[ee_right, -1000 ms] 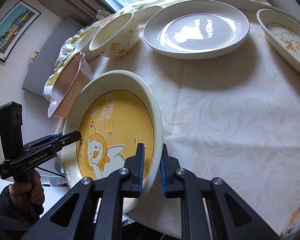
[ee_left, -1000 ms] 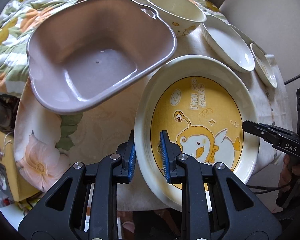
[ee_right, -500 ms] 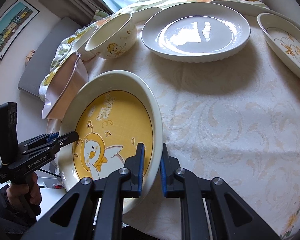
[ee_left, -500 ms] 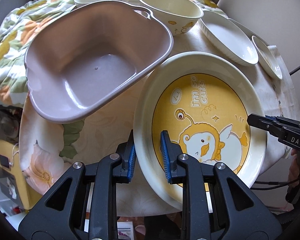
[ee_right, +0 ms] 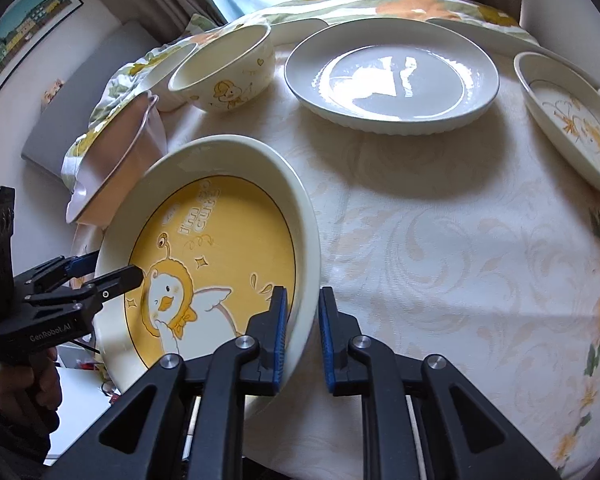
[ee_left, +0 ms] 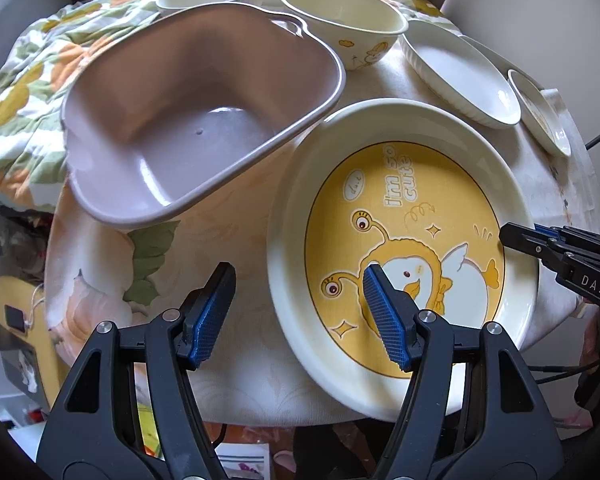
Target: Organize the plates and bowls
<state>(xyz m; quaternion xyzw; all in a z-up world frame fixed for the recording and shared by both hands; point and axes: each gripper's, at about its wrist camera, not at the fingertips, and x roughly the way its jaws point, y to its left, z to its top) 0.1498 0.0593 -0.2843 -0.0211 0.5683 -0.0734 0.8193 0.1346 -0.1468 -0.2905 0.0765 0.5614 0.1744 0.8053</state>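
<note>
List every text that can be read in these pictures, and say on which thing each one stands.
"i'm so cute": on the yellow duck plate.
"DAS": on the right gripper, seen from the left wrist.
"GenRobot.AI": on the left gripper, seen from the right wrist.
A small white bubble on the plate holds writing too small to read.

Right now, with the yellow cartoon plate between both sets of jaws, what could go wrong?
1. The left gripper is wide open and the right gripper straddles the rim loosely, so the yellow plate may be unsupported.
2. It overhangs the table edge and could tip off.
3. Its far rim sits under the pink basin and may snag.
</note>
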